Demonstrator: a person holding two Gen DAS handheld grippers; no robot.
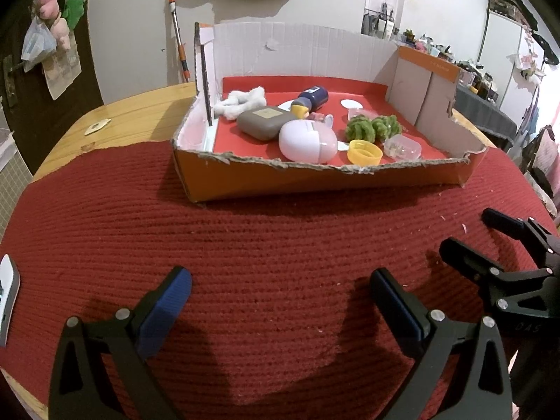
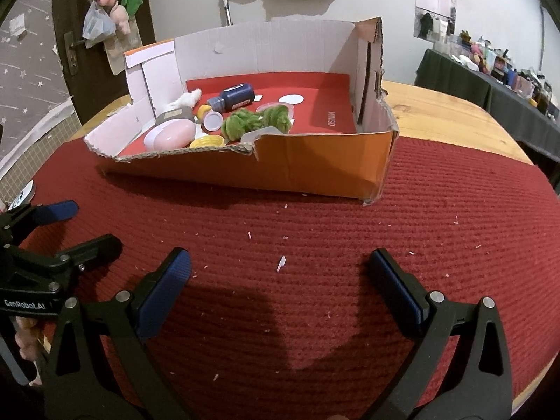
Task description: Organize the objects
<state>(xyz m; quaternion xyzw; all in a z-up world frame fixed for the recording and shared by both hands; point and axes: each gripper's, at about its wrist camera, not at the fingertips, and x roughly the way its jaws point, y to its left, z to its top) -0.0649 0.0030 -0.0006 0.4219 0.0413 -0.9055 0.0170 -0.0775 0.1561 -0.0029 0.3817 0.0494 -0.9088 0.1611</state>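
Observation:
An orange cardboard box (image 1: 266,182) (image 2: 325,168) with torn walls stands on the red mat. Inside lie a pink-white egg case (image 1: 308,141) (image 2: 170,135), a grey case (image 1: 264,122), a dark blue bottle (image 1: 314,97) (image 2: 232,97), green fuzzy balls (image 1: 371,128) (image 2: 255,122), a yellow cap (image 1: 364,152) (image 2: 207,141), a clear small container (image 1: 401,147) and white fluff (image 1: 241,101). My left gripper (image 1: 280,290) and my right gripper (image 2: 280,273) both hover open over bare mat in front of the box, holding nothing. Each shows in the other's view, the right gripper (image 1: 465,232) and the left gripper (image 2: 91,224).
The red knitted mat (image 2: 315,245) covers a round wooden table (image 1: 140,112). Small pale scraps (image 2: 281,263) lie on the mat. A white flat object (image 1: 8,290) sits at the mat's left edge. Bags hang on a door (image 2: 101,24); a cluttered dark table (image 2: 490,80) stands at right.

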